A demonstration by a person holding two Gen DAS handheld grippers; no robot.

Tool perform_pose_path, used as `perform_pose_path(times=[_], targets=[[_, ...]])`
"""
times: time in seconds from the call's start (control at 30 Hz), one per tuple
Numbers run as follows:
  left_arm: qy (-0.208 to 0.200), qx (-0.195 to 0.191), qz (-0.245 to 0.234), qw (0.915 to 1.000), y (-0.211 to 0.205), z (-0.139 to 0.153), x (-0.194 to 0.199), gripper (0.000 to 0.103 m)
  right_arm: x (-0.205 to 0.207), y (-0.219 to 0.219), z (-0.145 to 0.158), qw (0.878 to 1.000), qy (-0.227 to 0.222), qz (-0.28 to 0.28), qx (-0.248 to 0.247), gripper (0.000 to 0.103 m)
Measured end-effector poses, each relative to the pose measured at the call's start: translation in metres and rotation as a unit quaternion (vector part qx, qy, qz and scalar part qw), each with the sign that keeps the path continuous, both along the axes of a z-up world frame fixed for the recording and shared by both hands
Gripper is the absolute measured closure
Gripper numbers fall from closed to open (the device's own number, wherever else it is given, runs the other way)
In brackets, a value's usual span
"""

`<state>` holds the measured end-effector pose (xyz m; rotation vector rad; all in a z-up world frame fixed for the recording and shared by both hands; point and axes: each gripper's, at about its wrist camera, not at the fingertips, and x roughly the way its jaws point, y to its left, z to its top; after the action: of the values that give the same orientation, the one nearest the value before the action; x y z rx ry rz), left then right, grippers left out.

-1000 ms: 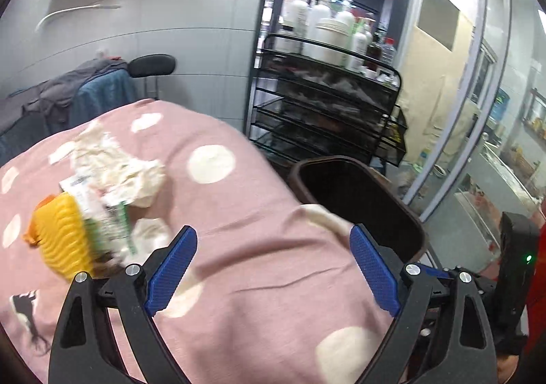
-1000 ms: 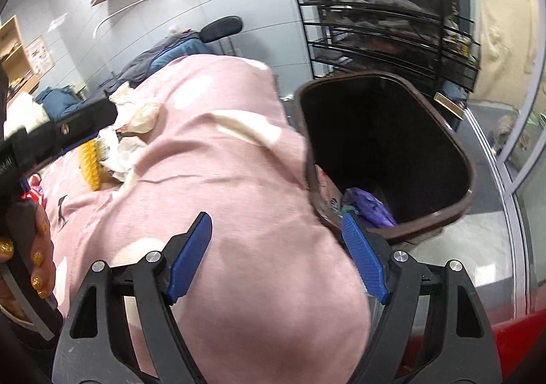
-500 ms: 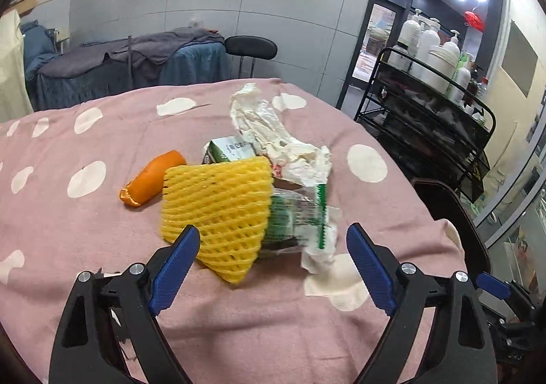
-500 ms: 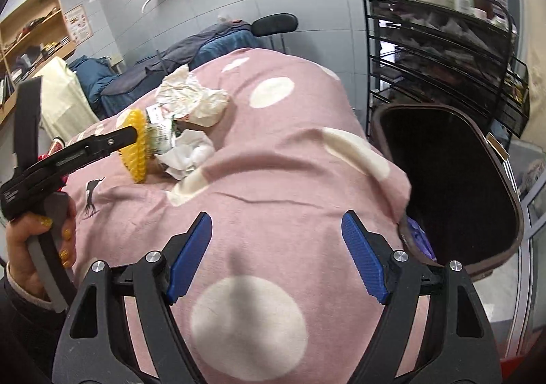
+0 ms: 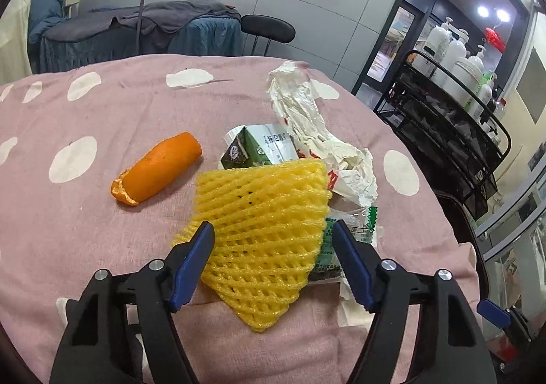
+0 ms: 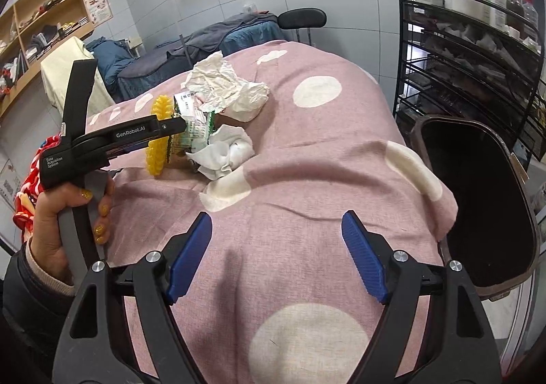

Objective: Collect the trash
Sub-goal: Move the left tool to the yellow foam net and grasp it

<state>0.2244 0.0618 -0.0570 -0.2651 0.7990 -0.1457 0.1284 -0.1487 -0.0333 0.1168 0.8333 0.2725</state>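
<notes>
My left gripper [image 5: 273,240] is closing around the yellow foam fruit net [image 5: 262,227] on the pink polka-dot bedspread [image 5: 102,230], pads not squeezing it yet. A green carton [image 5: 256,146], crumpled paper [image 5: 307,117] and an orange peel [image 5: 158,167] sit right by it. My right gripper [image 6: 276,247] is spread wide over bare cloth, nothing in it, with the brown trash bin [image 6: 477,199] off the bed's edge.

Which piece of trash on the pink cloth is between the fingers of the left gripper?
The yellow foam net. The closing left gripper straddles its near part, while the orange peel and milk carton lie beyond.
</notes>
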Motion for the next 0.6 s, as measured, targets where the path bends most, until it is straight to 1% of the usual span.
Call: perform_pose_path(times=[0.07,0.13,0.2,0.27,0.3,0.4,0.6], targets=[[0.000,-0.018,0.007,0.9998,0.009,0.000,-0.003,0.041,0.003,0.003,0.000,1.000,0.000,0.007,0.001,0.025],[-0.001,-0.024,0.012,0.9996,0.016,0.000,-0.007,0.047,0.008,0.008,0.001,1.000,-0.001,0.017,0.002,0.025],[-0.003,-0.024,0.012,0.9996,0.019,0.001,-0.011,0.062,0.015,0.013,0.001,0.999,0.002,0.031,0.008,0.025],[-0.004,-0.022,0.012,0.9997,0.022,0.003,-0.015,0.073,0.023,0.019,0.002,0.999,0.006,0.044,0.019,0.025],[-0.006,-0.022,0.013,0.9997,0.023,0.004,-0.017,0.077,0.026,0.022,0.002,0.999,0.007,0.049,0.022,0.025],[-0.021,-0.015,0.016,0.9995,0.027,0.011,-0.026,0.082,0.038,0.037,0.003,0.997,0.012,0.072,0.025,0.025],[-0.048,-0.015,0.031,0.9982,0.037,0.026,-0.048,0.084,0.069,0.070,-0.001,0.992,0.033,0.118,0.030,0.025]])
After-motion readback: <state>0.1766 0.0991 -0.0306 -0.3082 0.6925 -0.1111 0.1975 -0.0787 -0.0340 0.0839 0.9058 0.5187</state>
